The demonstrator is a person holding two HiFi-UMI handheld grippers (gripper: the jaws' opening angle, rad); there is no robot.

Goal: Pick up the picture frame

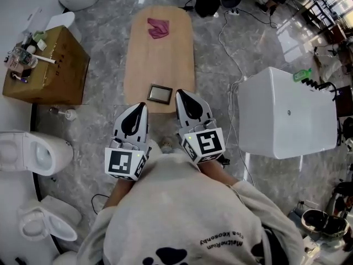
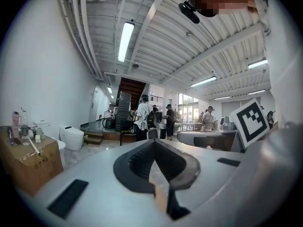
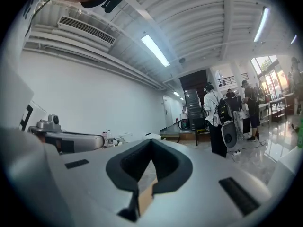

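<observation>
Two claws, each in one of the person's hands, point toward the near end of a long rounded wooden bench [image 1: 160, 54] and both are closed with nothing in them. In the left gripper view the left claw [image 2: 154, 146] has its dark pads meeting at the tips, and in the right gripper view the right claw [image 3: 150, 144] shows the same, with only a sliver of the bench's wood visible below each. The picture frame [image 1: 160, 94], dark-edged with a grey face, lies flat at the 6 o'clock end of the bench, close to its edge. In the head view the left claw [image 1: 139, 110] sits at about 7 o'clock from the frame, apart from it, while the right claw [image 1: 183, 98] has its tip just beside the frame's edge at 3 o'clock; whether it touches cannot be told. A crumpled pink cloth [image 1: 158, 27] lies at the bench's 12 o'clock end, well apart from the frame. On the marble floor a cardboard box [image 1: 55, 68] stands at 9 o'clock from the bench, and a white boxy unit [image 1: 284, 112] stands at 3 o'clock.
</observation>
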